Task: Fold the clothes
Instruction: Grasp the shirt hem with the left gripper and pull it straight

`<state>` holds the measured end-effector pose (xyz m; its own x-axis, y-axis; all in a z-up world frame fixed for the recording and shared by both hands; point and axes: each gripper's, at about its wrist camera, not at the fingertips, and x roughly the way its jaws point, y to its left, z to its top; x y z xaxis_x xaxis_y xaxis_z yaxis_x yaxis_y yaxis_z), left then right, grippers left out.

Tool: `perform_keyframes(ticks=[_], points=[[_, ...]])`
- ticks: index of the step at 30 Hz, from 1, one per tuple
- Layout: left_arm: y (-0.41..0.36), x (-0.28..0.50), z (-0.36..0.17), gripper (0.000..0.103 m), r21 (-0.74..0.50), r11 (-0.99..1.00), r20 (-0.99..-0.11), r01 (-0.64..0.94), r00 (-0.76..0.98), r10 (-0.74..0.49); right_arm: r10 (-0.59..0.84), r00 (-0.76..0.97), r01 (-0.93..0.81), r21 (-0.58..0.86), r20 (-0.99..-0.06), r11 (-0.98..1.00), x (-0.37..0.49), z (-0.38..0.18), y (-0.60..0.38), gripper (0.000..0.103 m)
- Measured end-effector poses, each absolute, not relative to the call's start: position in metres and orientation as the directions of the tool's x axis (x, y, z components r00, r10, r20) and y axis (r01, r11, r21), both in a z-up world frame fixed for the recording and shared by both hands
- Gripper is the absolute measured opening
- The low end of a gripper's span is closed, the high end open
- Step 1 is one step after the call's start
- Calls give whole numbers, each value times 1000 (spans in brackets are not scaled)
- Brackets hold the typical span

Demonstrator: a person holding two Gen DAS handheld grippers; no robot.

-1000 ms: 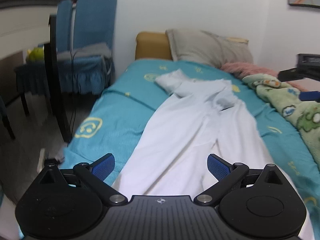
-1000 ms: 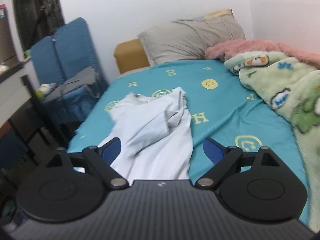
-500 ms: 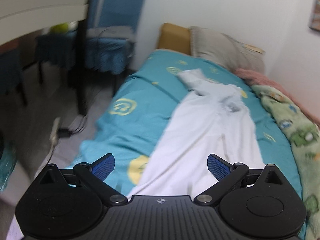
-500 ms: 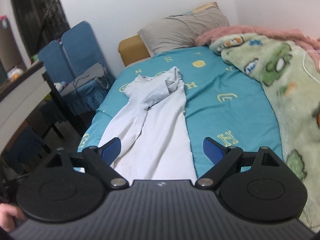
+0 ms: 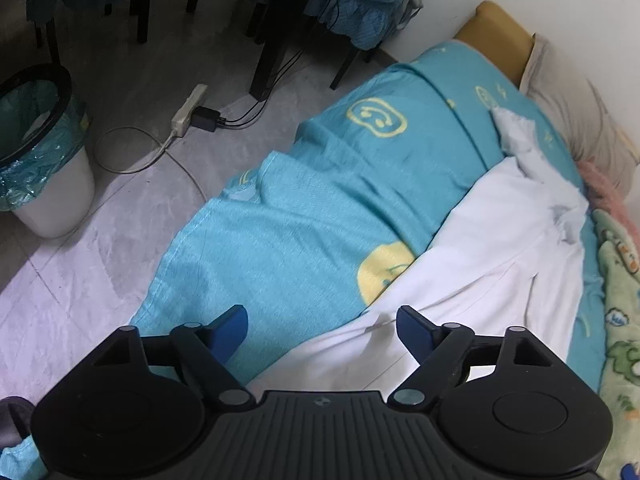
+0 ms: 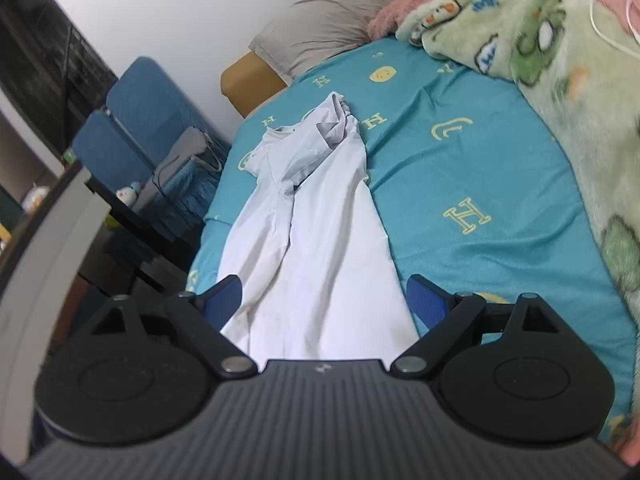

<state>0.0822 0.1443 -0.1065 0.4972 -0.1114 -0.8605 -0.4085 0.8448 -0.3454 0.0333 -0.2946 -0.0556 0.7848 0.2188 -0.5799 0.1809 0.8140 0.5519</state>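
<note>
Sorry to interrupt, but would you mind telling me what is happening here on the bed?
A person is holding a gripper in each hand above a white garment that lies stretched out lengthwise on the teal bedsheet, bunched at its far end. The left gripper and right gripper are both open over its near end, gripping nothing. No fold has been made yet.

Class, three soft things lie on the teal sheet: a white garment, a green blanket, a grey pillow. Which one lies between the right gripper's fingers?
The white garment: its near end runs between the open fingers. Blanket and pillow lie farther off.
</note>
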Motion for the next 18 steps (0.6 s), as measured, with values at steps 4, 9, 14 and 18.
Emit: perform_keyframes(ticks=[4, 9, 14, 18], points=[[137, 84, -113, 71, -305, 853, -887, -425, 451, -93, 247, 780, 190, 594, -574, 782, 33, -59, -301, 90], [138, 84, -114, 41, -295, 845, -891, -447, 448, -74, 275, 765, 211, 630, -582, 748, 35, -65, -306, 90], [125, 78, -99, 1, -275, 883, -877, -380, 476, -68, 288, 760, 229, 655, -582, 720, 34, -69, -311, 90], [102, 61, -71, 1, -203, 945, -837, -258, 546, -31, 287, 753, 244, 656, -592, 714, 32, -71, -314, 90]])
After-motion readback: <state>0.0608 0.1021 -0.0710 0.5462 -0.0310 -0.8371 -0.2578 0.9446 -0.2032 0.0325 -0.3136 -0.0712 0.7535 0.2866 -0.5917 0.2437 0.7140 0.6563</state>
